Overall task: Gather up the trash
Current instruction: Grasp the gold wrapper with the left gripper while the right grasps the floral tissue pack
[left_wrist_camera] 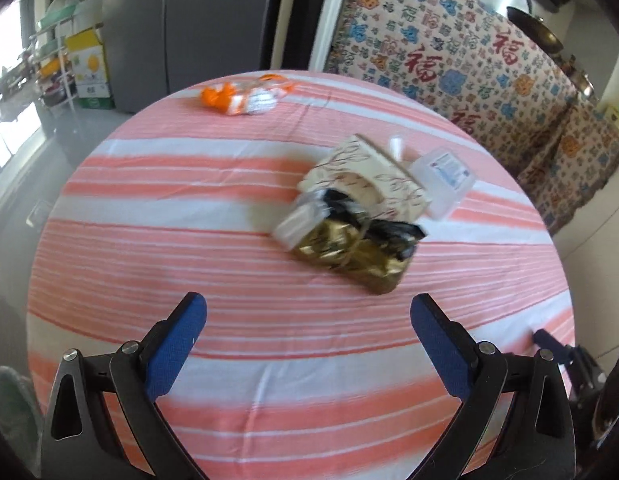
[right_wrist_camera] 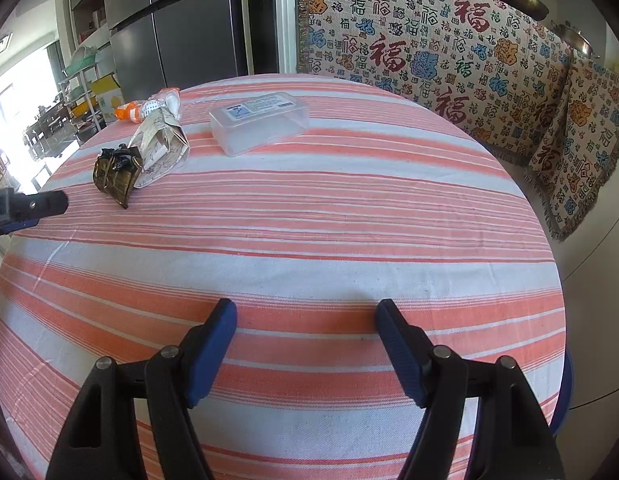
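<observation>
Right wrist | clear plastic box lid on, contents unclear | both hand-held grippers apart, empty

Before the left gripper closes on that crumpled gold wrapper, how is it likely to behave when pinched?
The gold wrapper is creased foil, so it probably crushes and flops rather than holding shape. It looks empty, likely very light. It touches the patterned paper pack, so lifting it may drag that along. The left gripper is open, short of it.
</observation>
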